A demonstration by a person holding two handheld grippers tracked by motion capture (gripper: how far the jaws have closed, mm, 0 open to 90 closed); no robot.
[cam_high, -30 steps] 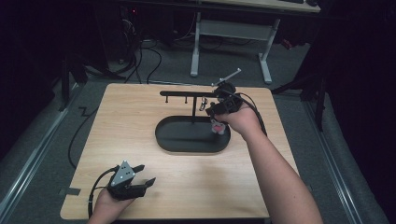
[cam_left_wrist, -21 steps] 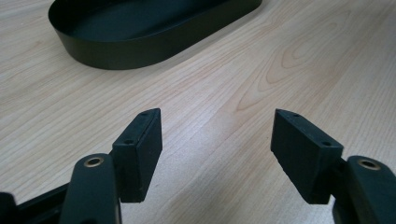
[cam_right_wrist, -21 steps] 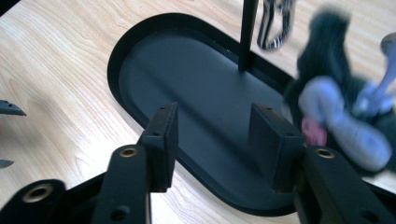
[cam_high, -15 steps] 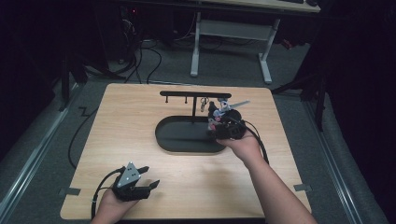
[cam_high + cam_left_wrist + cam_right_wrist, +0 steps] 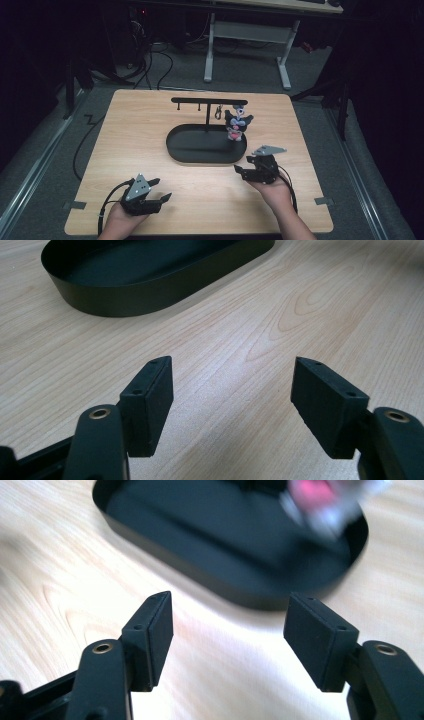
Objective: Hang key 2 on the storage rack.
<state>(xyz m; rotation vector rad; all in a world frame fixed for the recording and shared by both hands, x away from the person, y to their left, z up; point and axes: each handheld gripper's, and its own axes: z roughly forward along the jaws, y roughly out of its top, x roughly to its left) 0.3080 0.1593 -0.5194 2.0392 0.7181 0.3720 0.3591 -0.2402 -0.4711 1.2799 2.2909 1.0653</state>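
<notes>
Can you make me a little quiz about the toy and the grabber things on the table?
1. Where is the little plush toy hanging: from the black rack or from a gripper?
2. True or false: the right gripper is squeezing the toy.
3. What shape is the black tray under the rack: oval or square?

Key:
1. From the rack, near its right end, above the tray.
2. False. Its jaws have just been opening, nothing is between them, and it sits on the wooden table in front of the tray.
3. Oval.
</notes>
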